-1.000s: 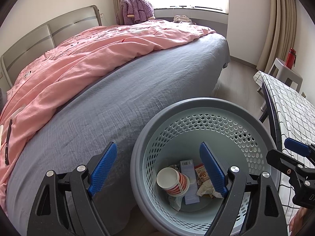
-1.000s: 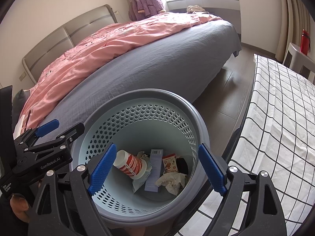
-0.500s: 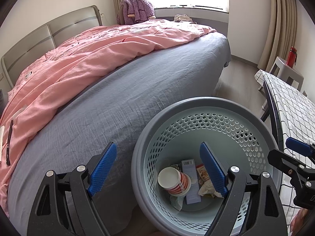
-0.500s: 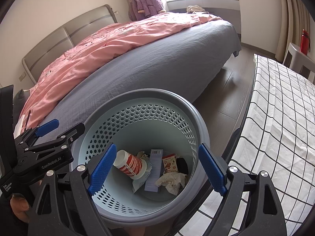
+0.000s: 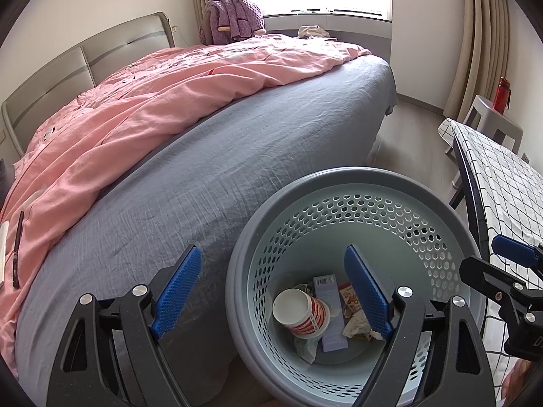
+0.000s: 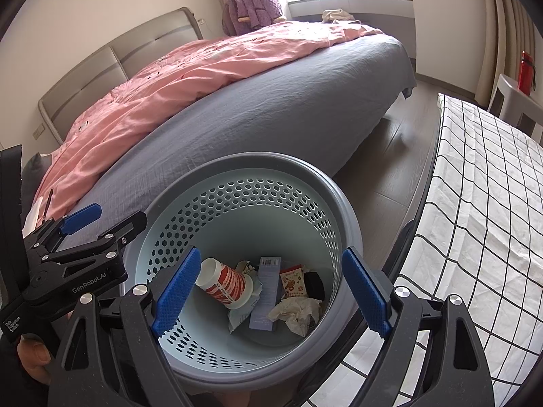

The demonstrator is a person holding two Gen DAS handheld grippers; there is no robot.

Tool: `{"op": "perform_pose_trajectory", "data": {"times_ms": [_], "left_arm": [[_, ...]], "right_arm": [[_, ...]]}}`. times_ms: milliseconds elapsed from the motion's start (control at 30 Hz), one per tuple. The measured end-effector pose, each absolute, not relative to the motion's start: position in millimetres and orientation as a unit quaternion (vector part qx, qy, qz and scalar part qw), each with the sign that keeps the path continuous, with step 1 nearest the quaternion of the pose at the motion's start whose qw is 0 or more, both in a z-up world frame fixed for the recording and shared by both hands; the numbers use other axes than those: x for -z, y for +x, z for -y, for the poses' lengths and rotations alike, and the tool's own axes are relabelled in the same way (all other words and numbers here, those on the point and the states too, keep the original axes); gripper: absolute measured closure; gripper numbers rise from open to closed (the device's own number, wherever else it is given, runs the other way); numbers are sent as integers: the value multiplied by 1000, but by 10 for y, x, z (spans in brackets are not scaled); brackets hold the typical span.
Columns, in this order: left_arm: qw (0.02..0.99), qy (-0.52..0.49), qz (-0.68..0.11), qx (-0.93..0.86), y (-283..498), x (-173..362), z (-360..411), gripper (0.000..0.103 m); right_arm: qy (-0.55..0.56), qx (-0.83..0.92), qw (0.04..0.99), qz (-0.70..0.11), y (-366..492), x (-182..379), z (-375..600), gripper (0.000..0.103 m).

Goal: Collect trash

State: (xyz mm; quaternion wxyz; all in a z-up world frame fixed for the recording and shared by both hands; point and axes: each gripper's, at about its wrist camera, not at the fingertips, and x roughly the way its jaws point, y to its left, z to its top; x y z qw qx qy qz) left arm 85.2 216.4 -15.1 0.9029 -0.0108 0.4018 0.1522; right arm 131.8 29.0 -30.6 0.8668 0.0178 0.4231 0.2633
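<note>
A grey-rimmed, pale blue perforated basket (image 5: 356, 176) (image 6: 271, 159) stands on the floor between the bed and a table. At its bottom lie a red-and-white paper cup (image 5: 302, 312) (image 6: 225, 283) on its side, a flat box with a barcode (image 5: 331, 308) (image 6: 266, 291), a crumpled tissue (image 5: 356, 327) (image 6: 298, 310) and a small snack wrapper (image 6: 293, 279). My left gripper (image 5: 271, 249) hangs open over the basket's left rim with nothing between its blue pads. Above the basket's mouth my right gripper (image 6: 271, 251) is also open and holds nothing.
A bed with a grey sheet (image 5: 237, 156) and a pink duvet (image 5: 152, 101) fills the left and back. A table under a chequered cloth (image 6: 475, 203) stands at the right. Behind it a stool holds a red bottle (image 5: 502, 90). Bare wooden floor (image 6: 390, 156) runs between bed and table.
</note>
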Motion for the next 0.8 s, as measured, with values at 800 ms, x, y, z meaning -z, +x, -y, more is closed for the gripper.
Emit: {"op": "perform_pose_trajectory", "data": {"times_ms": [800], "left_arm": [[902, -13, -404, -150, 855, 142, -2172, 21]], "right_arm": [[17, -262, 867, -423, 1310, 317, -297, 20]]}}
